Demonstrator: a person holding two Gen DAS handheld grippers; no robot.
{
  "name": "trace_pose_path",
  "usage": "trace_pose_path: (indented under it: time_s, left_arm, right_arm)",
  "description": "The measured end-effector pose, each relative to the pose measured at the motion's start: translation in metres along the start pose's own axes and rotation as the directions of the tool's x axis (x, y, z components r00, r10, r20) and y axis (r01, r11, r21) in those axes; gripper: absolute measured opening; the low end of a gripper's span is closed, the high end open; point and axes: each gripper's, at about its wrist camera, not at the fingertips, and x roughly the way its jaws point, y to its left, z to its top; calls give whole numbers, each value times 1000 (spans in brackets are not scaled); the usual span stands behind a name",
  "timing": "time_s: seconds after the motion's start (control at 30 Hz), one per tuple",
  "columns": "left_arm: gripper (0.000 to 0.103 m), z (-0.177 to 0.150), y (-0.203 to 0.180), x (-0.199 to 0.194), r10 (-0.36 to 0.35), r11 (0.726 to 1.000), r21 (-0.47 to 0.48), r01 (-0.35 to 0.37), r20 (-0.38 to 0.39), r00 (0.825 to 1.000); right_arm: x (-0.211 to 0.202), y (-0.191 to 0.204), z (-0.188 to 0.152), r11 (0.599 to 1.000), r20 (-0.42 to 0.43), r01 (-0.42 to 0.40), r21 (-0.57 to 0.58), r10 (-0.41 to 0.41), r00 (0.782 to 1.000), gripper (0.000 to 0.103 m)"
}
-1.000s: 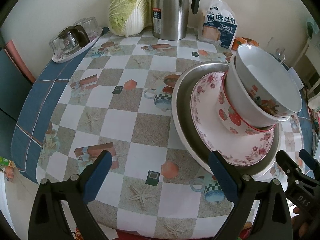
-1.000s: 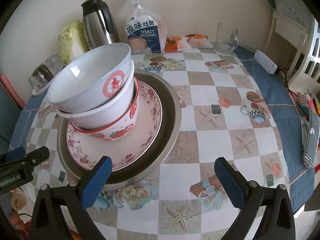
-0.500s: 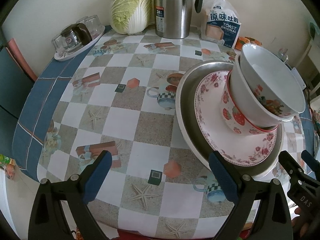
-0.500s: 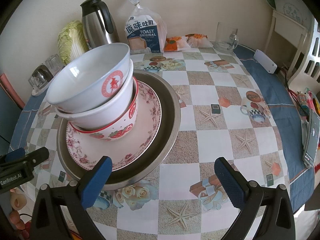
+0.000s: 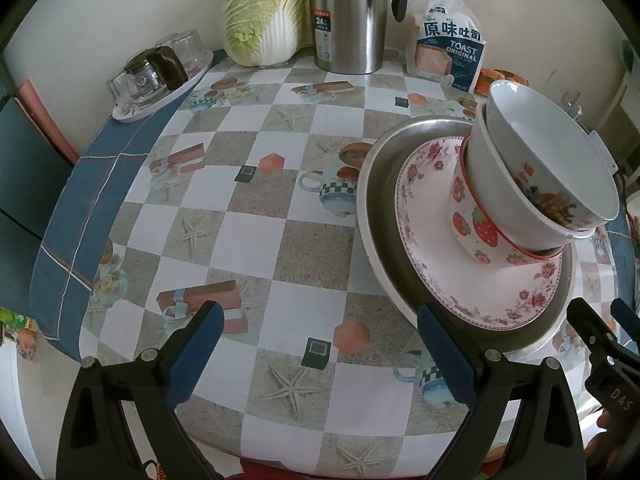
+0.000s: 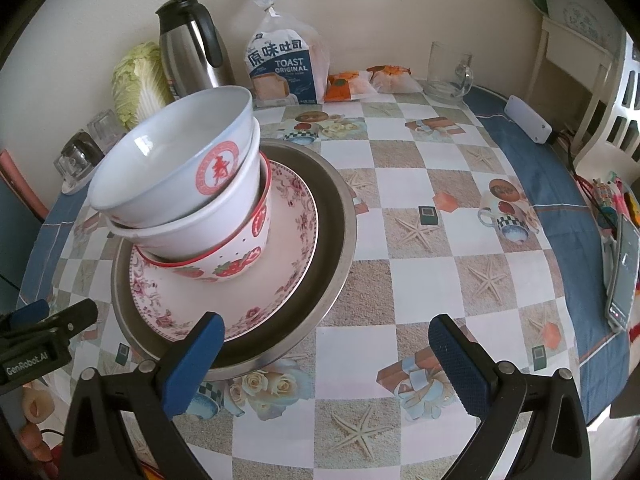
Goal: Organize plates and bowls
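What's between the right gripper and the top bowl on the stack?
Nothing visible. The right gripper is open and holds nothing; between it and the top white bowl are only the stack's own near rims: the steel plate and floral plate. The left gripper sits off to the side.

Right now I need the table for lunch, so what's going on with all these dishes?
Nobody is holding any dish at the moment. The left gripper and right gripper both hover open near the table edge. Between them sits one pile: a steel tray carrying a floral plate, a strawberry bowl and two white bowls, the top bowl leaning. The stacking looks done.
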Motion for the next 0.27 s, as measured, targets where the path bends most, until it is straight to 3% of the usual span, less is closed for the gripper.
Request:
trace_pose_path:
  time_s: [0.27]
  left_arm:
    - [97, 0, -1, -7, -9, 1000, 8, 9, 34, 999]
  right_arm:
    - [0, 0, -1, 1000, -2, 0, 2, 0, 1000, 103]
